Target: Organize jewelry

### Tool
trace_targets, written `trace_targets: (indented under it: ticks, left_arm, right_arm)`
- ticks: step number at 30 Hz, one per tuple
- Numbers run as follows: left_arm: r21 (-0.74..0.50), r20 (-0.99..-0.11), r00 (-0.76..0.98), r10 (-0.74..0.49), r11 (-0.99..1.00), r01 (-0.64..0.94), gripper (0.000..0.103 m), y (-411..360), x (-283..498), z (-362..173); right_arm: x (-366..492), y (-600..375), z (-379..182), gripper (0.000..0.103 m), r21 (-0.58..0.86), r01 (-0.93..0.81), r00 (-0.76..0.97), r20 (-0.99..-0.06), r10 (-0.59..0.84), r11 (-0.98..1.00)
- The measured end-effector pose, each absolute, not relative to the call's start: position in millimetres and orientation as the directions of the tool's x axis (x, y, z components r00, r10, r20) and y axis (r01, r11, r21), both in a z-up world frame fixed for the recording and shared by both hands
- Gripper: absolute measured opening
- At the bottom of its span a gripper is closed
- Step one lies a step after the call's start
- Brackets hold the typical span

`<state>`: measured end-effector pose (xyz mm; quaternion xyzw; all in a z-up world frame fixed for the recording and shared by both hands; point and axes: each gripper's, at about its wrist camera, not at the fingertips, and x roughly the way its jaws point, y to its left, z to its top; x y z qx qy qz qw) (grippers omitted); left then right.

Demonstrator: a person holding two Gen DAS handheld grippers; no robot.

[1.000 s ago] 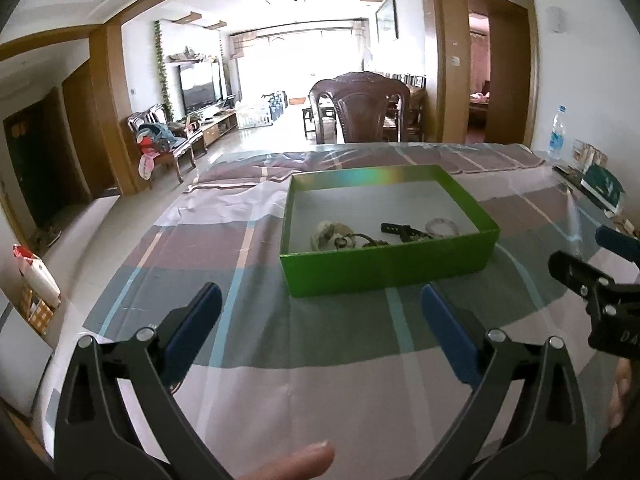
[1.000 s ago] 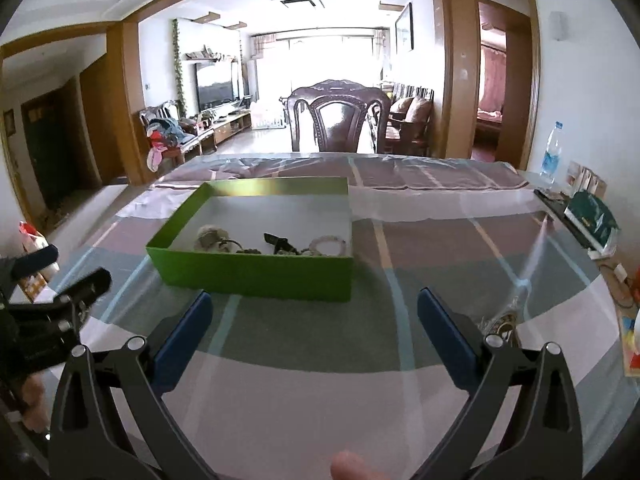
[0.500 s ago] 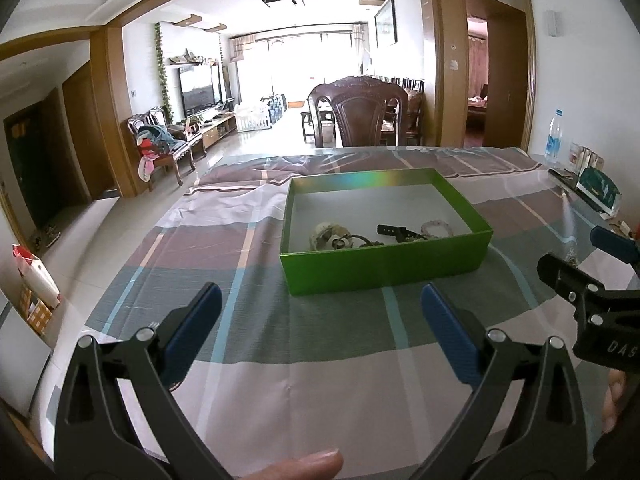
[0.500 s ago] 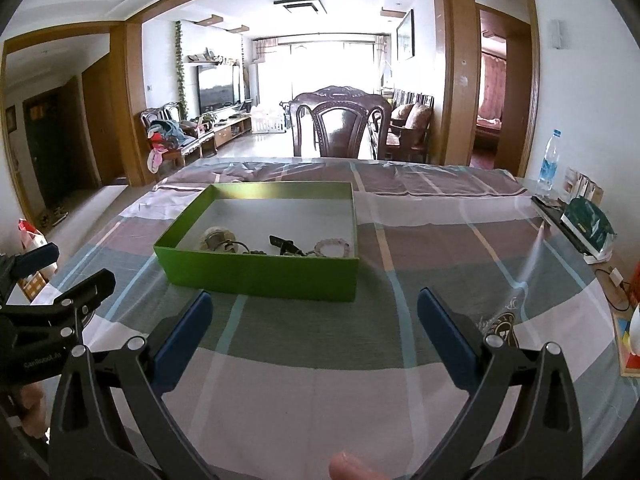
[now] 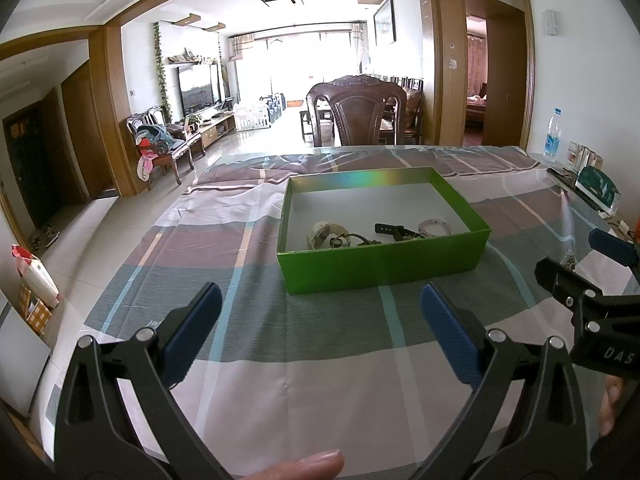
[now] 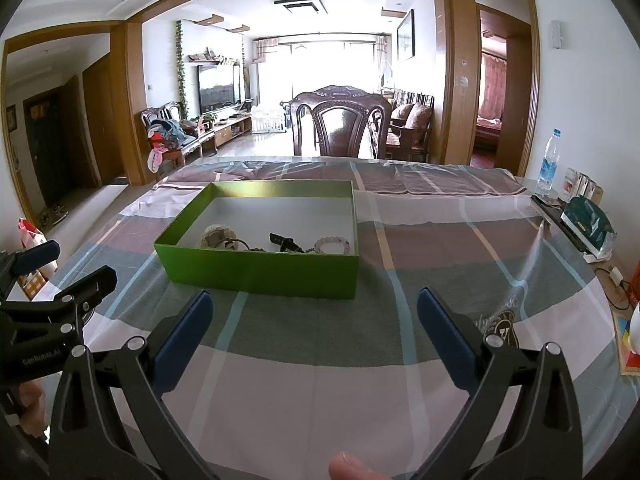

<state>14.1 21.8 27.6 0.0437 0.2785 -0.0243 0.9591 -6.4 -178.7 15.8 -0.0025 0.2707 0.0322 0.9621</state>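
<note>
A green open box (image 5: 382, 268) (image 6: 260, 272) stands on the striped tablecloth. Inside lie a pale bead bracelet (image 5: 434, 226) (image 6: 332, 245), a black strap piece (image 5: 390, 230) (image 6: 285, 241), a dark bead string and a whitish piece (image 5: 322, 234) (image 6: 216, 234). My left gripper (image 5: 320, 308) is open and empty, held above the cloth in front of the box. My right gripper (image 6: 312, 312) is open and empty, in front of the box's right half. Each gripper shows at the edge of the other's view.
A water bottle (image 6: 549, 164), small cartons and a green packet (image 6: 588, 224) stand along the table's right edge. A wooden chair (image 6: 340, 124) is behind the far edge. A printed emblem (image 6: 500, 330) marks the cloth at the right.
Both grippers have drawn back and risen slightly, so the box looks a little farther away. Both stay open and empty.
</note>
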Motion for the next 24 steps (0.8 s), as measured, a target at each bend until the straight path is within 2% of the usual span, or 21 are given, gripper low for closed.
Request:
trace_targets:
  ticks: [24]
  left_arm:
    - [0.066,-0.542,0.84,-0.028,0.995,0.076,0.099,18.2,12.9,26.2]
  right_arm:
    - [-8.2,-178.7,14.7,0.1,0.011,-0.064,0.851,-0.521,0.06,0.998]
